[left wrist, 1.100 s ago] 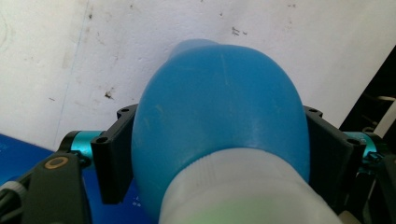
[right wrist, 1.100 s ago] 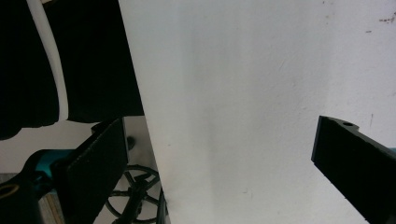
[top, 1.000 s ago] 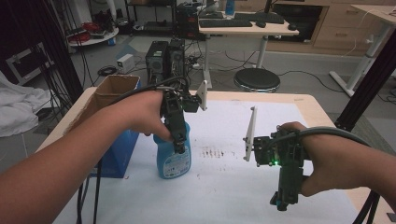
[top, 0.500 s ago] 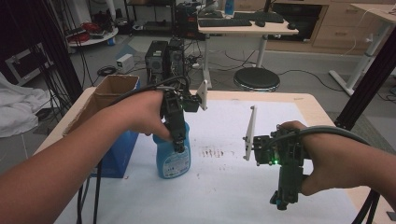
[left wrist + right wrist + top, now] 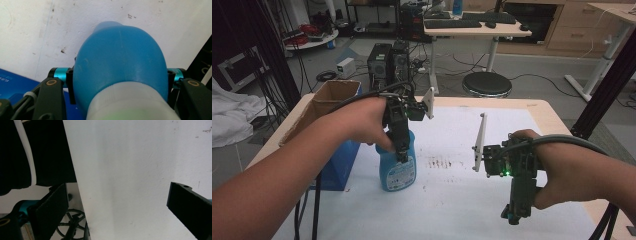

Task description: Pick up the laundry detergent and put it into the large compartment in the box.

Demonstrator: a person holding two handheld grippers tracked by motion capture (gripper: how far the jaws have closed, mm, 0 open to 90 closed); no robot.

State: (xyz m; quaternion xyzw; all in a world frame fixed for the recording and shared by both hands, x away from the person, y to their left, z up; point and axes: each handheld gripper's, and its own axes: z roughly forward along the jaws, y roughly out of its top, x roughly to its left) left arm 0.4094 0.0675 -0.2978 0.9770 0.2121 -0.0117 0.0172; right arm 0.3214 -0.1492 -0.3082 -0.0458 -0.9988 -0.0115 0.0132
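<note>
The left gripper (image 5: 402, 150) comes down from above on the blue bottle (image 5: 398, 170), which stands upright on the white table (image 5: 462, 200) toward its left edge, just beside a blue box (image 5: 337, 165). Its jaws have just been closing and now clamp the bottle's shoulder below the white neck (image 5: 130, 105) — the pads press both sides.

The right gripper (image 5: 517, 212) hangs near the table's right front corner, jaws wide, nothing between them.

Risk: the shoulder is rounded and smooth, so on a lift the bottle may slip down or swing — a high, narrow hold invites tilt. It could also knock the adjacent box.
</note>
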